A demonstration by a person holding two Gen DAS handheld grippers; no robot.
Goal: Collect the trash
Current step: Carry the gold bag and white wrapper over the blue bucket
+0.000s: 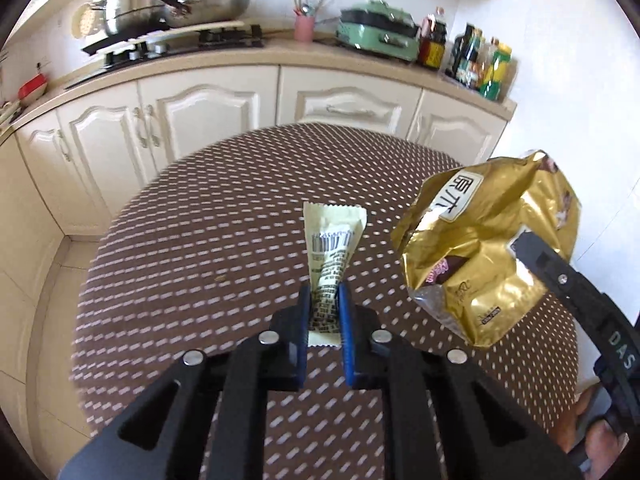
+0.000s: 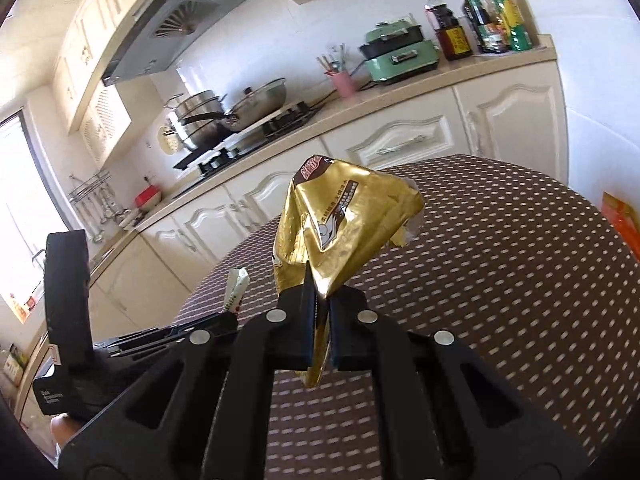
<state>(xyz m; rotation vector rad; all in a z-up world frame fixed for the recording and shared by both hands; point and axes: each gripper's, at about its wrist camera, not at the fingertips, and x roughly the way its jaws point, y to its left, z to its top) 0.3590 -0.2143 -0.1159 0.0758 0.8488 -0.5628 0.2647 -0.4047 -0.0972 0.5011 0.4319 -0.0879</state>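
Pinching a pale cream wrapper (image 1: 334, 256) with a barcode and black print, the left gripper (image 1: 325, 312) holds it upright above the brown dotted table (image 1: 200, 240). Toward 3 o'clock, the right gripper (image 2: 320, 320) clamps a crumpled gold snack bag (image 2: 340, 232), raised off the table too. The bag's lettering is creased and only partly readable; an orange box (image 2: 620, 220) is cut off at the right wrist view's edge.
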